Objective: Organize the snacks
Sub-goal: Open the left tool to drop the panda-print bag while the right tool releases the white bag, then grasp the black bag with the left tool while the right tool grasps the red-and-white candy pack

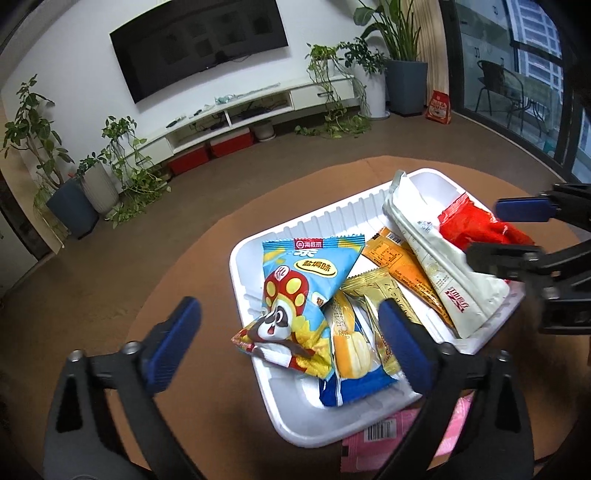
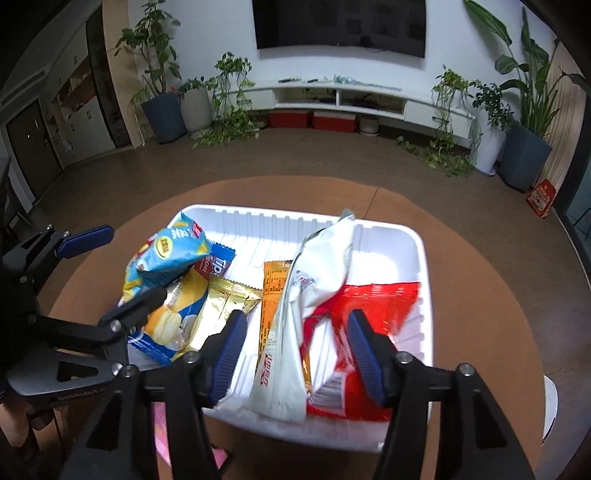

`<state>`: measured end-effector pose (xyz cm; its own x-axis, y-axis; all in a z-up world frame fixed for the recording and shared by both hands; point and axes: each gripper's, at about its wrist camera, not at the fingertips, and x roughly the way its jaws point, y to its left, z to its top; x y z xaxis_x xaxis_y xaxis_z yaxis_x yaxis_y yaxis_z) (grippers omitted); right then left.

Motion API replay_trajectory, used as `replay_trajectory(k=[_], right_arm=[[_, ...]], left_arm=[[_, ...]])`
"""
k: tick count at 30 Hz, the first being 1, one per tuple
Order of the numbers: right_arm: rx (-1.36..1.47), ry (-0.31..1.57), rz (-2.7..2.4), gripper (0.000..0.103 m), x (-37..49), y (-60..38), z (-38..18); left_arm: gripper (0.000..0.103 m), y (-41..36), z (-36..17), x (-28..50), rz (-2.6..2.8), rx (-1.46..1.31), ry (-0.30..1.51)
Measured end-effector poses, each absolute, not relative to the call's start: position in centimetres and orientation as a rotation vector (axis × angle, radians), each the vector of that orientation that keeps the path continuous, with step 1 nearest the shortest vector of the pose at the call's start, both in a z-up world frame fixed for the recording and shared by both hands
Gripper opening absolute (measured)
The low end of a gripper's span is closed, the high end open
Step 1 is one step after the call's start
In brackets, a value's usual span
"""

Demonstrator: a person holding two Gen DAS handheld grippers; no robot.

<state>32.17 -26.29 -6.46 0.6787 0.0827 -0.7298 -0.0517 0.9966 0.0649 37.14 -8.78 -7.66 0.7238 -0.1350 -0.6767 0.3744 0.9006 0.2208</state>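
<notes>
White tray [image 2: 388, 236]: on the round brown table [image 1: 177, 295], holding every snack packet but a pink one.
Left gripper [image 1: 291, 339]: wide open, empty, straddling the blue panda bag [image 1: 295, 291].
Right gripper [image 2: 295, 343]: wide open, empty, around the white pouch [image 2: 295, 332], red bag [image 2: 373, 299] at its right finger.
Risk: packets overlap; closing may pinch two.
Room: far tray end bare.

This is a living room in a home. A big black TV [image 2: 340, 27] hangs on the white wall. Right under the TV is a long white shelf [image 2: 354, 98]. Green potted plants [image 2: 159, 74] stand on both sides of the TV.
</notes>
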Motion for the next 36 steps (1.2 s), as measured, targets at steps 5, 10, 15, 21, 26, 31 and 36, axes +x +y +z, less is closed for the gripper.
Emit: replay_trajectory(k=[5, 10, 15, 21, 26, 31, 36], right_arm=[[0.1, 0.754, 0.08, 0.079, 28.2, -27.7, -4.9], [0.159, 0.694, 0.084, 0.082, 23.4, -28.7, -3.6], [0.174, 0.636, 0.077, 0.087, 17.1, -29.2, -4.1], [0.26, 0.721, 0.083, 0.088, 13.0, -29.6, -7.4], [0.303, 0.76, 0.101, 0.084, 11.0, -28.7, -8.9], [0.276, 0.779, 0.121, 0.075, 9.3, -27.1, -9.7], [0.213, 0.811, 0.159, 0.074, 8.0, -25.7, -10.8]], left_arm=[[0.103, -7.9, -6.1, 34.9, -0.257, 0.347, 0.677], [0.103, -6.7, -4.3, 31.3, -0.235, 0.35, 0.611], [0.103, -3.6, -2.8, 26.2, -0.258, 0.258, 0.577], [0.103, -1.0, -3.1, 19.4, -0.336, 0.154, 0.63], [0.103, -4.8, -7.2, 16.0, -0.516, 0.309, 0.795], [0.103, -7.7, -7.8, 14.8, -0.588, 0.424, 0.856], [0.102, -9.0, -7.9, 13.5, -0.646, 0.551, 0.885]])
